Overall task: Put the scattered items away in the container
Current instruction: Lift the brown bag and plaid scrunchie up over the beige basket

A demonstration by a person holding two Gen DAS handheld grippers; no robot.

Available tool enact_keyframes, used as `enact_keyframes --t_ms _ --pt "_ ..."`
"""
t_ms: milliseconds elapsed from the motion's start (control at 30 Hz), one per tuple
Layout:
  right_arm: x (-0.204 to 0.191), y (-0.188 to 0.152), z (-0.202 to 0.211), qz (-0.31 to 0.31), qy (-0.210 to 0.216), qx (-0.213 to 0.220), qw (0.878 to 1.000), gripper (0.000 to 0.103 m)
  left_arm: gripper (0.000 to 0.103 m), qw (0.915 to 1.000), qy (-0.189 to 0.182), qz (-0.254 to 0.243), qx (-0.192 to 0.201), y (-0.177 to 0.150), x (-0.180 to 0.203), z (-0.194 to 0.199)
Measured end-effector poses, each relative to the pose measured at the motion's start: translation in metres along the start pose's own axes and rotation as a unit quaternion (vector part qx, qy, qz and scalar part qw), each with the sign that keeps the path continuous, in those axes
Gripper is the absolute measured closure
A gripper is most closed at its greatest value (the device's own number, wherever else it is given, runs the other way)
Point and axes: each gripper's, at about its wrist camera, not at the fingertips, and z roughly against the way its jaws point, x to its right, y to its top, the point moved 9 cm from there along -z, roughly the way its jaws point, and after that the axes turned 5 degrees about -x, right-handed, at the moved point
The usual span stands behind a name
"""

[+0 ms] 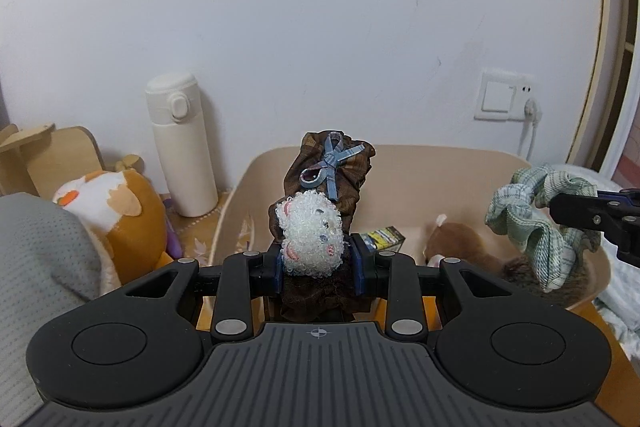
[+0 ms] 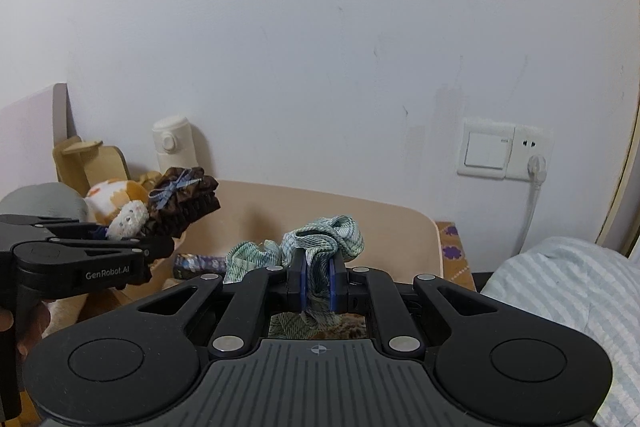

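Observation:
My left gripper is shut on a brown scrunchie with a blue bow and a white fuzzy bear charm, held above the near left rim of the beige container. My right gripper is shut on a green-and-white checked scrunchie, held over the container. In the left wrist view the right gripper and its green scrunchie hang over the container's right side. In the right wrist view the left gripper with the brown scrunchie is at the left.
Inside the container lie a small printed box and a brown furry item. A white flask, an orange-and-white plush toy and a wooden stand stand to the left. A striped blanket is on the right; a wall socket behind.

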Motion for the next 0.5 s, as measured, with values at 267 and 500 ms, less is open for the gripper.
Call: enact_keyframes --t_ms 267,500 --pt "0.010 -0.009 -0.023 -0.004 -0.011 -0.023 1.000 0.093 0.071 0.9994 0.009 -0.015 -0.031 -0.014 0.005 -0.027" --pt "0.015 -0.020 -0.037 -0.006 -0.018 -0.042 0.999 0.093 0.071 0.9981 0.014 -0.042 -0.043 -0.022 0.010 -0.037"
